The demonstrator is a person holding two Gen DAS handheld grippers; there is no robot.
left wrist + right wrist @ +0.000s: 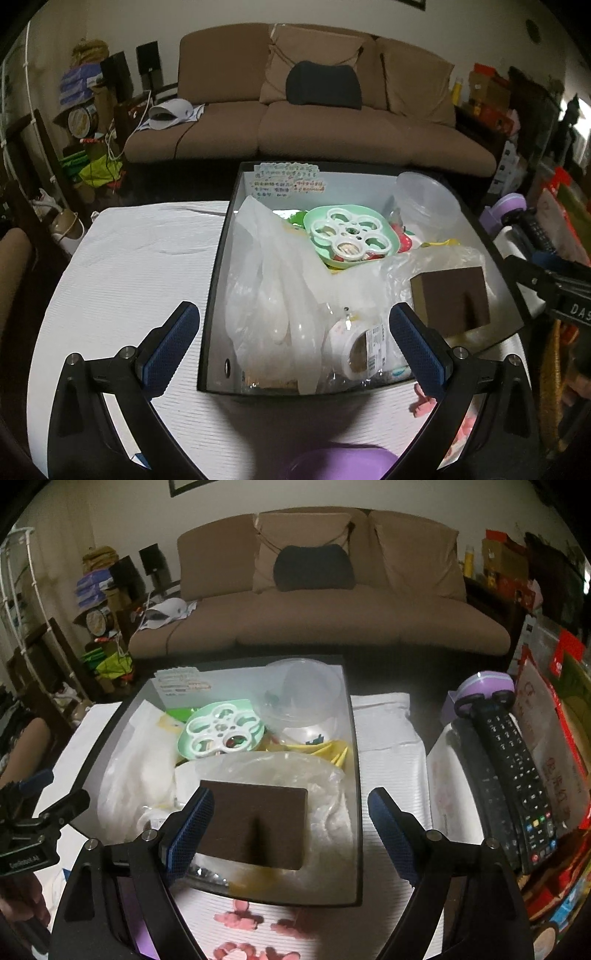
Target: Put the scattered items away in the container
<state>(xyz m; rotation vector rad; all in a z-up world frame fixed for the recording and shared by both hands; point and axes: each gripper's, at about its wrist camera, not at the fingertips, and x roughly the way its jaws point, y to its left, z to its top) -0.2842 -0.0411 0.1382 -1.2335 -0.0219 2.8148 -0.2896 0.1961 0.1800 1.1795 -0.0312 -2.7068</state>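
— Over the box [218, 280], both tools hang with nothing in them. The left gripper [293, 334] stands wide apart, and the right gripper [291, 830] is spread wide too; the brown block [255, 823] only shows between its pads from behind, lying in the box, not pinched.

— So what is left outside?

— Pink clips [240, 917] on the white cloth [129, 258], just before the box's near wall. A purple bowl [343, 461] at the bottom edge of the left view. A remote [517, 782] lies off to the right on another surface; whether it counts, I cannot tell.

— And the risk?

— The box is heaped already: plastic bags [266, 288], a green dish [351, 236], a clear tub [428, 203], a roll of tape [354, 347]. My guess is that the block, perched on crinkled plastic, could slide if anything is dropped against it. The clips are small and flat, so wide pads may pinch cloth along with them and drag it.

— Anything else?

— Both tools crowd the same near corner; they could knock together.
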